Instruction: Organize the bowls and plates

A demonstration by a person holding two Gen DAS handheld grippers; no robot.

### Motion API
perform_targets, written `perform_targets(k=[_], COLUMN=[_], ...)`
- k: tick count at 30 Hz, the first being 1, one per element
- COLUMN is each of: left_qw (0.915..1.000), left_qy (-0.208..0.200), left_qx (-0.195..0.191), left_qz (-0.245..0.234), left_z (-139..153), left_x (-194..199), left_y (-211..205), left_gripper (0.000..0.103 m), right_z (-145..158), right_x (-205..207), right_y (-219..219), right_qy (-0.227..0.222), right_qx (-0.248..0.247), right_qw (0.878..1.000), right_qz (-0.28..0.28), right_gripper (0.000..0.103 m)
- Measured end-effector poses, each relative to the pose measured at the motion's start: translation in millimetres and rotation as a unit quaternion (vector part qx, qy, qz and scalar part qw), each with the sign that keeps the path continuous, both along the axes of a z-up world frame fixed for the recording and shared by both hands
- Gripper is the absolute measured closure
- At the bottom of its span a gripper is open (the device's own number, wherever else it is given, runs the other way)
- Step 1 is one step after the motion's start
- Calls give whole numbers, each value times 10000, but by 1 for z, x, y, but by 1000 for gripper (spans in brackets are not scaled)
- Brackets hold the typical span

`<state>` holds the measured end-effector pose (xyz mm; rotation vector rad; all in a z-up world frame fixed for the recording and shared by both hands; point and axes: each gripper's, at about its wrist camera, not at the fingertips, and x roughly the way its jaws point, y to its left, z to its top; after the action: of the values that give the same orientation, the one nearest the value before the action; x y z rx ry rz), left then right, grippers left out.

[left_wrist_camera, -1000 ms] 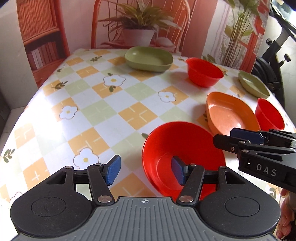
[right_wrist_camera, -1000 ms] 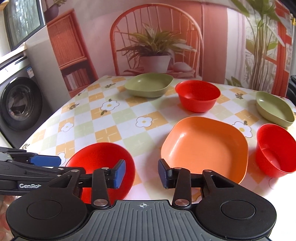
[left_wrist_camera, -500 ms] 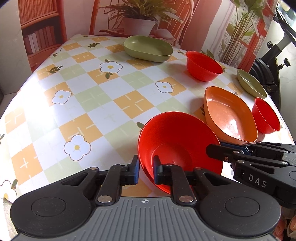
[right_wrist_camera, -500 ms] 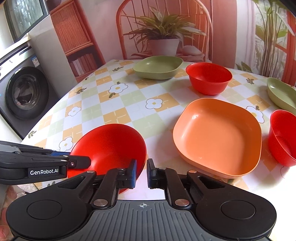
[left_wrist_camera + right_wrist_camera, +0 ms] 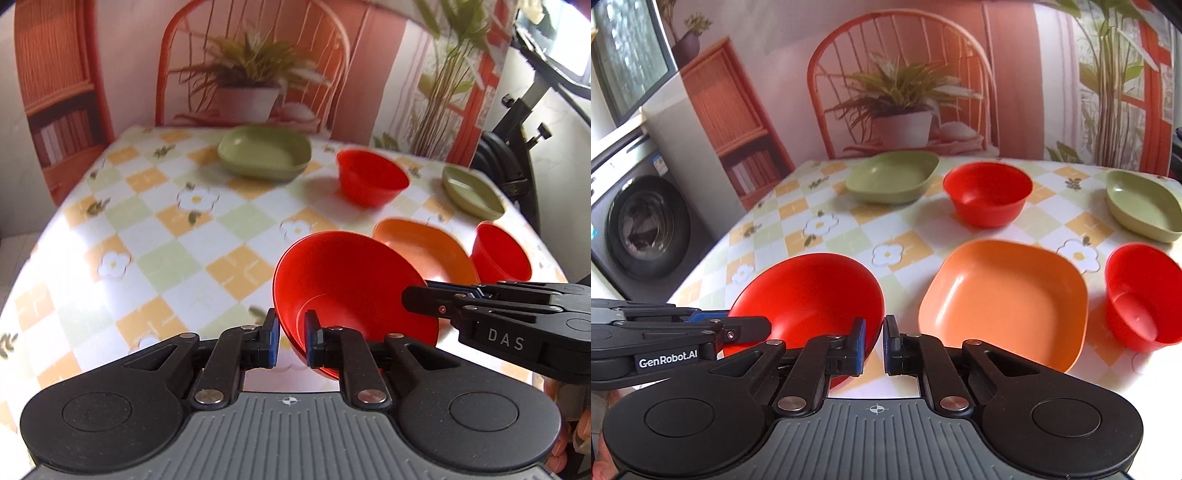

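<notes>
Red bowl (image 5: pixel 347 288) tilted, lifted above table (image 5: pixel 155 229), rim pinched by left gripper (image 5: pixel 290 341). Right gripper (image 5: pixel 874 345) nearly closed, gripping nothing, at bowl's 3 o'clock. Orange plate (image 5: pixel 1004 299) further right, at 2 o'clock.

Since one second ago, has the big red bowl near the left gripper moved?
Yes. The big red bowl, pinched by the left gripper, has lifted and tilted off the tablecloth; before, it sat flat there.

Bare tablecloth (image 5: pixel 159 236) open on the left, orange plate (image 5: pixel 1004 299) and red bowls (image 5: pixel 988 194) crowding the right
</notes>
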<state>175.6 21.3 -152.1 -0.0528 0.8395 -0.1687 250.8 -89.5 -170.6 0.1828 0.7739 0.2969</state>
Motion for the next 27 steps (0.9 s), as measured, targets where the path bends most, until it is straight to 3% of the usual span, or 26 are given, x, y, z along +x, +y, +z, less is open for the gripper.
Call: perform_targets(k=[14,27], left_qw=[9934,9867], left_qy=[-1081,-1495], left_qx=[-168,-53], left_qz=[-350,-633], left_z=[96,133], left_x=[16,39], left_y=[-32,-69], left_gripper=[88,88], right_z=[98,130], right_x=[3,19], right_y=[-40,-66], right_qy=[-1290,-1793], right_qx=[124,-128], right_qw=[9913,9822], right_qz=[-241,-544], right_gripper=[94,94])
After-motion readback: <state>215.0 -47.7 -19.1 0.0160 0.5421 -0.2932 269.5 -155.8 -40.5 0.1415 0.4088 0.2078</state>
